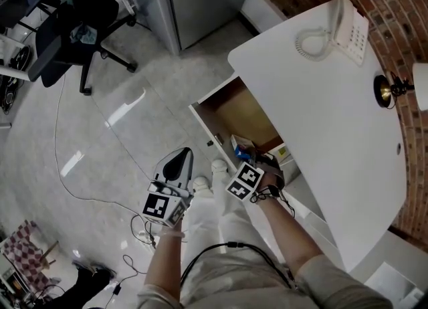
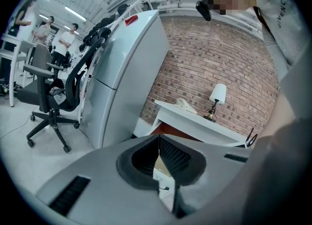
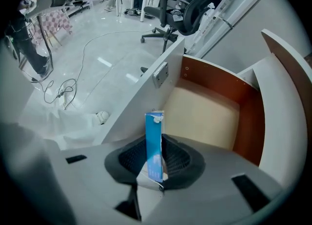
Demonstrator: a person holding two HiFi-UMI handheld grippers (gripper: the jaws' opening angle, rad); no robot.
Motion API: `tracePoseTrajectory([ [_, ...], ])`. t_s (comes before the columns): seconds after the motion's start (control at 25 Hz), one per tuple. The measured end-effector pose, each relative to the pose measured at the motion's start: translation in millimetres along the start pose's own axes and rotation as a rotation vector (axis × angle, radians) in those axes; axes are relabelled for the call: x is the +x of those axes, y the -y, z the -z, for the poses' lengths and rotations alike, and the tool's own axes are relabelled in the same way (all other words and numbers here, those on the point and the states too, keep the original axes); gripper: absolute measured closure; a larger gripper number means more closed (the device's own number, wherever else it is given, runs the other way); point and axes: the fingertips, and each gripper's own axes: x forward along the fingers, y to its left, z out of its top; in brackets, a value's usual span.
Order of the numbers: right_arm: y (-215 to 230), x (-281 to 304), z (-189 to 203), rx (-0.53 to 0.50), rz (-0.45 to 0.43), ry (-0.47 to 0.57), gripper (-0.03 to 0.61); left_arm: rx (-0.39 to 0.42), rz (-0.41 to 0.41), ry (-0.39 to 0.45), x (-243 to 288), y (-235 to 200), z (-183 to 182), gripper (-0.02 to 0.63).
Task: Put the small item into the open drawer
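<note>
A small blue carton (image 3: 154, 143) with a white cap stands between the jaws of my right gripper (image 3: 155, 163), its far end pointing into the open drawer (image 3: 209, 117). The pads flank it with a slight gap and do not seem to press on it. In the head view the right gripper (image 1: 257, 158) reaches into the near end of the wooden drawer (image 1: 241, 110), beside the carton (image 1: 242, 146). My left gripper (image 1: 182, 155) hangs over the floor left of the drawer. Its pads (image 2: 168, 157) meet with nothing between them.
The drawer sticks out from a white desk (image 1: 334, 100) that carries a telephone (image 1: 341, 30) and a lamp (image 1: 394, 87). A grey cabinet (image 1: 194, 0) and a black office chair (image 1: 73, 27) stand beyond. A cable (image 1: 73, 167) runs over the shiny floor.
</note>
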Motion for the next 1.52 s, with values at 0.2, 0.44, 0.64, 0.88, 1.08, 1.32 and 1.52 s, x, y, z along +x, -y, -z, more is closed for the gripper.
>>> tracePoseTrajectory([
  [0.2,-3.5,0.4,-1.5,0.018,-0.013,0.022,0.463,0.001,-0.008,-0.006,-2.0,-1.4,1.1,0.607],
  [0.44,-3.2,-1.2,-1.5,0.052,-0.022,0.072,0.453,-0.009,-0.01,-0.002,-1.3,2.5,2.7,0.607],
  [0.64,-4.4,-8.9,-0.1,0.075,-0.028,0.106,0.442,-0.009,-0.013,-0.005,-0.3,7.4,3.2,0.607],
  [0.88,-11.0,-18.1,2.5,0.115,-0.051,0.141,0.437,0.0,-0.004,-0.008,-1.8,12.5,3.0,0.607],
  [1.08,-9.6,-30.4,-3.0,0.148,-0.052,0.188,0.437,0.01,0.006,-0.011,-3.2,14.6,0.5,0.606],
  [1.32,-1.9,-50.4,-12.0,0.245,-0.061,0.263,0.491,0.027,0.022,-0.013,-7.0,18.3,-4.6,0.607],
  [1.52,5.1,-69.9,-13.5,0.3,-0.041,0.321,0.541,0.046,0.04,-0.003,-10.3,25.8,-13.0,0.606],
])
